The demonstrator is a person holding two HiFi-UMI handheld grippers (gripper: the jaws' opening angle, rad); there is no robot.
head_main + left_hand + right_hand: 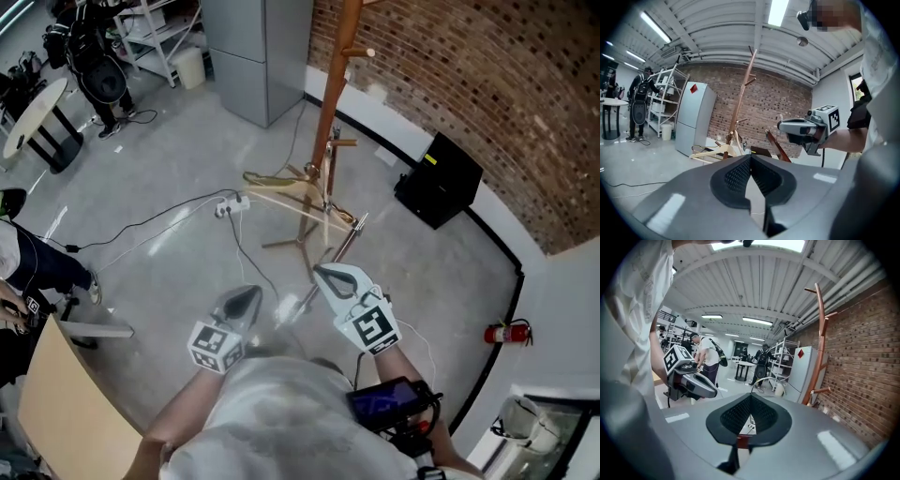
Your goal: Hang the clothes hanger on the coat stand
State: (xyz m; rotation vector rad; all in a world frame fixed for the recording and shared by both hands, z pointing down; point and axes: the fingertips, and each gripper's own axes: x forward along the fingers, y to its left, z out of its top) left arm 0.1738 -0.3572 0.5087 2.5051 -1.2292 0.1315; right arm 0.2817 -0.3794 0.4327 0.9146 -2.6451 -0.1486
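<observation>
The right gripper, just below the middle of the head view, has its fingers clamped on a dark wooden clothes hanger. The hanger's bar slants up toward the foot of the coat stand at upper centre and is not on any peg. The left gripper, to its left, has its fingers together with nothing between them. Pale hangers sit low on the stand.

Grey, glossy concrete floor. Bears a wooden coat stand on spread feet at twelve o'clock, a white power strip at eleven, a black box by the brick wall at two, a red fire extinguisher at four, and a tall grey cabinet just left of twelve.
</observation>
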